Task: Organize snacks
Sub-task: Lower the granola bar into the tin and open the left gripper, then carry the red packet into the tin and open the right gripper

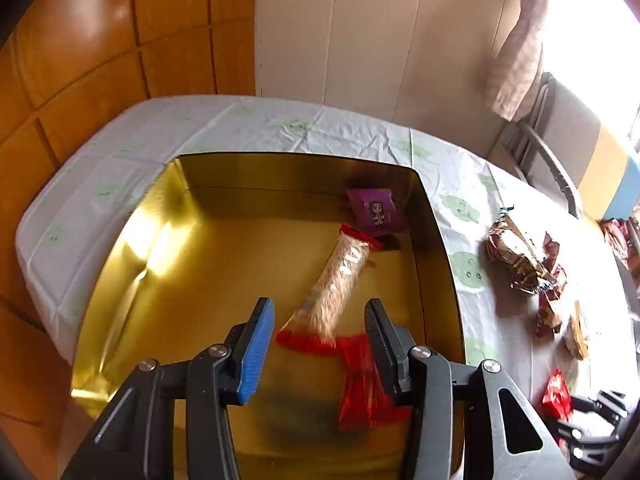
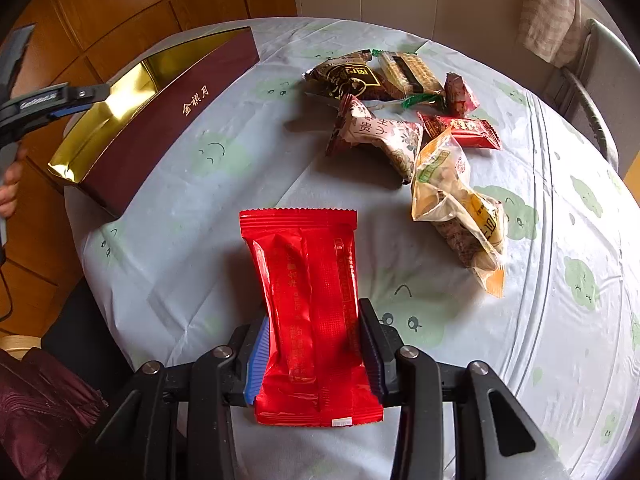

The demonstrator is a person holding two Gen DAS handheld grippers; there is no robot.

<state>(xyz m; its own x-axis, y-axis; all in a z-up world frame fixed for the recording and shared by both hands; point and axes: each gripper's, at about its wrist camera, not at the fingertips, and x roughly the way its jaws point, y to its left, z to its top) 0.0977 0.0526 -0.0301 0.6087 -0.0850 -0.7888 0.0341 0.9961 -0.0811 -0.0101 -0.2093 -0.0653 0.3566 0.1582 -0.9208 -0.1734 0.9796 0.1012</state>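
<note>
My left gripper (image 1: 320, 308) hangs open over a gold-lined box (image 1: 180, 280) with nothing pressed between its pads. Below it, inside the box, a clear nut bar with red ends (image 1: 340, 276) lies blurred and slanted. A purple packet (image 1: 376, 210) leans in the far right corner, and a red packet (image 1: 362, 380) lies near the right wall. My right gripper (image 2: 314, 316) is shut on a flat red snack packet (image 2: 308, 280), held above the tablecloth. The box (image 2: 160, 120) shows its dark red side in the right wrist view, with the left gripper (image 2: 92, 98) over it.
Loose snacks lie on the round table (image 2: 200, 240): brown packets (image 2: 348, 76), a floral packet (image 2: 380, 136), a small red packet (image 2: 464, 130) and a yellow bag (image 2: 456, 200). A chair (image 2: 592, 120) stands at the far right. A hand (image 2: 10, 188) shows at the left.
</note>
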